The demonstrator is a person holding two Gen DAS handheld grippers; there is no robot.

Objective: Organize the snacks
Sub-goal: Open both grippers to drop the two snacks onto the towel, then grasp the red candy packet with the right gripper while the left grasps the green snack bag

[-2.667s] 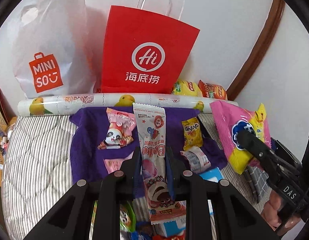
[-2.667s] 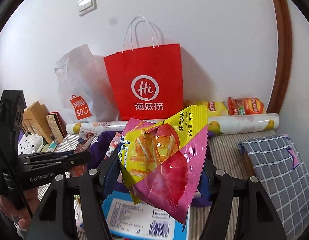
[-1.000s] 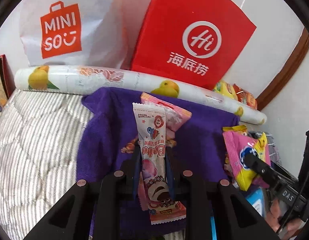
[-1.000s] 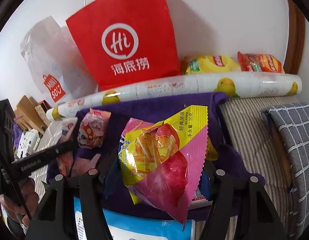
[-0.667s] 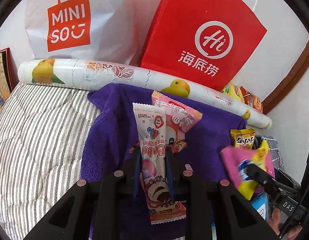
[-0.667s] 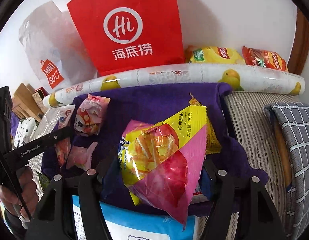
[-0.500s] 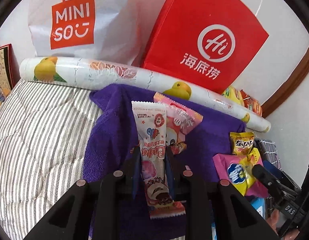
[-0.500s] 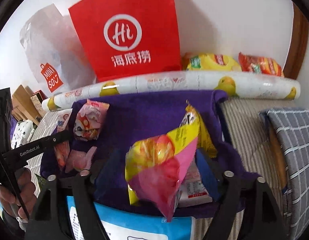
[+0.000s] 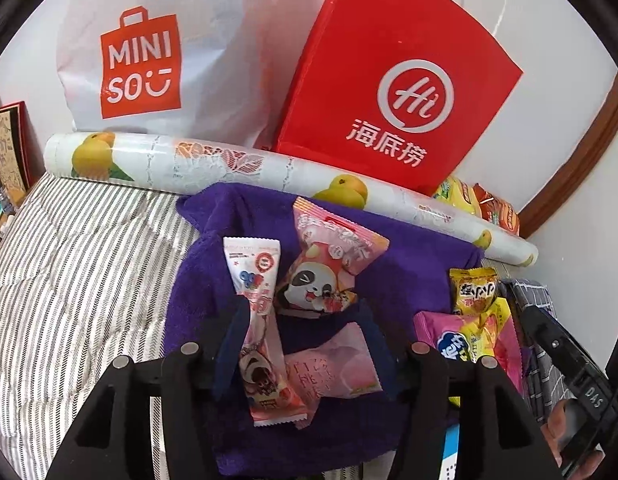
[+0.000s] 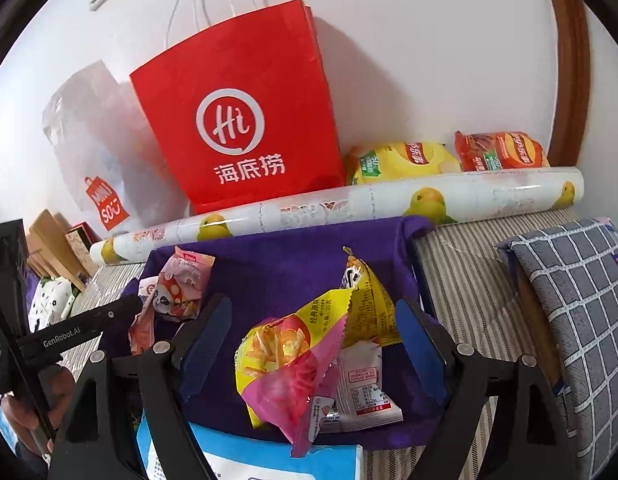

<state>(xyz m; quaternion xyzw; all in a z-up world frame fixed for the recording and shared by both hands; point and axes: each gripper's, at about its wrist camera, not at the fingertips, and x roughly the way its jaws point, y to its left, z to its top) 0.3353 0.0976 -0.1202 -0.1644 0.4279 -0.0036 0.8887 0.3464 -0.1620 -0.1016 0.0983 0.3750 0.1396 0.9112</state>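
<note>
A purple towel (image 9: pixel 409 264) (image 10: pixel 289 264) holds the snacks. My left gripper (image 9: pixel 303 320) is opening; the long pink-and-white packet (image 9: pixel 261 320) lies loose between its jaws, leaning by the left finger. Beside it lie a panda packet (image 9: pixel 321 276) and a pale pink packet (image 9: pixel 337 364). My right gripper (image 10: pixel 315 312) is also opening. The yellow-and-pink chips bag (image 10: pixel 293 356) rests on the towel between its jaws, clear of both pads. A small yellow packet (image 10: pixel 369 304) and a white sachet (image 10: pixel 361 388) lie behind and under the bag.
A red paper bag (image 10: pixel 245 120) and a white plastic bag (image 9: pixel 149 60) stand against the wall behind a fruit-printed roll (image 10: pixel 349 204). Two chips bags (image 10: pixel 405 160) sit behind the roll. Striped bedding (image 9: pixel 69 272), a checked cushion (image 10: pixel 569 300), a blue-and-white box (image 10: pixel 249 460).
The left jaws went from shut to open and let go of the long packet. The right jaws opened wider, and the chips bag dropped onto the towel.
</note>
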